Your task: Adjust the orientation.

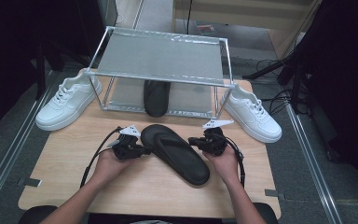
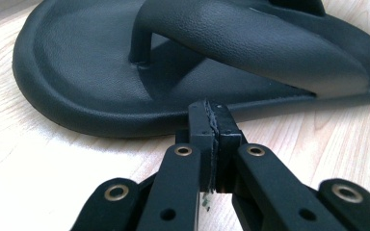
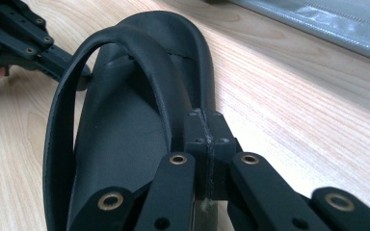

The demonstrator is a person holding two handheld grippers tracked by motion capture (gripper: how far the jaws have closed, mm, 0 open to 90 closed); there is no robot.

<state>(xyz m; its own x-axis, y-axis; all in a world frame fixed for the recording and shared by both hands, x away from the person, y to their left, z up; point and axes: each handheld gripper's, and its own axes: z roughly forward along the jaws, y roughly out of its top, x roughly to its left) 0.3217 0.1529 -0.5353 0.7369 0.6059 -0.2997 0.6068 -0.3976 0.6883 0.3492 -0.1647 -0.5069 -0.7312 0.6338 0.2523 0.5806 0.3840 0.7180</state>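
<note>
In front of the metal rack, on the wooden counter, lies the black flip-flop, its toe end toward the rack and its heel toward us. We hold the left gripper just beside the flip-flop's toe-end edge and the right gripper at its other side, by the strap. Both pairs of jaws are pressed fully together with nothing between them; in the left gripper view the tips sit against the sole's rim or just short of it, and we cannot tell which.

We judge the flip-flop light and soft, a foam or rubber piece with a thick rounded rim and a faintly grained skin that should give under the jaws and not slip much. The arched strap looks like the best hold, since the jaws can close around it; the sole's edge is thick and would flex.

A second dark flip-flop lies under the rack, its front part hidden by the upper shelf. A white sneaker stands to the left of the rack and another sneaker to the right. The flip-flop's heel is cut off in both gripper views.
</note>
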